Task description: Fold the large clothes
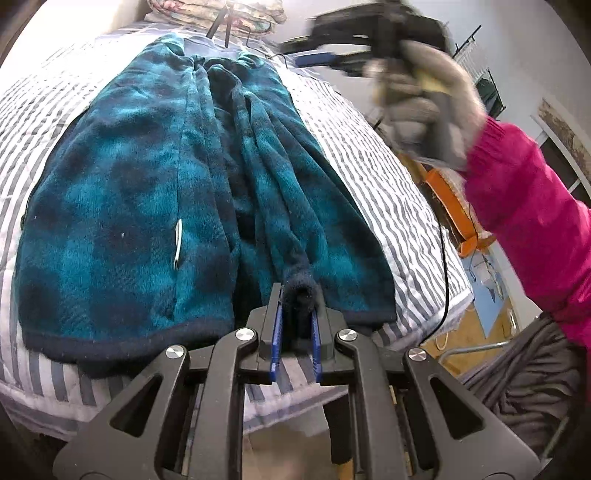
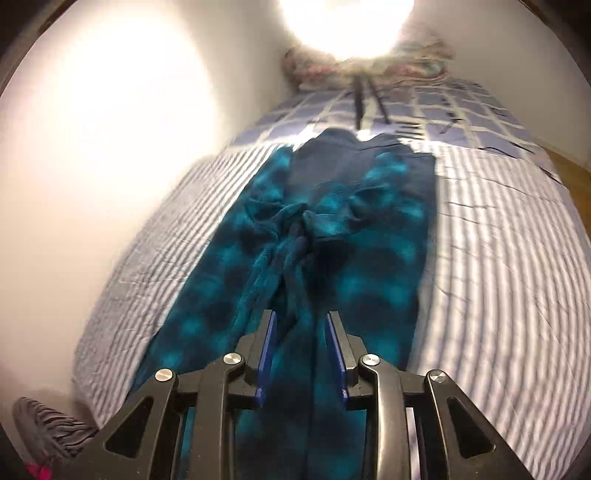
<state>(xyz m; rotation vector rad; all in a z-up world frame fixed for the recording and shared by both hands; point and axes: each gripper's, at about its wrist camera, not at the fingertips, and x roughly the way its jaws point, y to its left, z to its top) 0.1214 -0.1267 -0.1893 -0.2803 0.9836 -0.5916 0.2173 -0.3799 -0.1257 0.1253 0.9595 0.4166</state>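
A teal and dark blue checked fleece jacket point(image 1: 129, 184) lies lengthwise on a bed with a grey-and-white striped quilt point(image 1: 369, 166). My left gripper point(image 1: 300, 301) is at the jacket's near hem, shut on the dark cuff point(image 1: 303, 290) of a sleeve folded over the body. In the left wrist view, my right gripper point(image 1: 332, 40) hangs blurred above the bed's far right, held by a gloved hand point(image 1: 424, 99) with a pink sleeve point(image 1: 524, 192). In the right wrist view, my right gripper point(image 2: 302, 314) hovers open over the jacket point(image 2: 351, 258), with nothing between its blue pads.
Folded floral bedding point(image 1: 221, 14) and black hangers point(image 1: 221, 26) lie at the bed's far end. An orange object point(image 1: 450, 206), a black cable point(image 1: 445, 258) and a grey fabric pile point(image 1: 535, 376) are off the right edge. A white wall point(image 2: 92, 147) borders the bed, under a bright lamp point(image 2: 347, 26).
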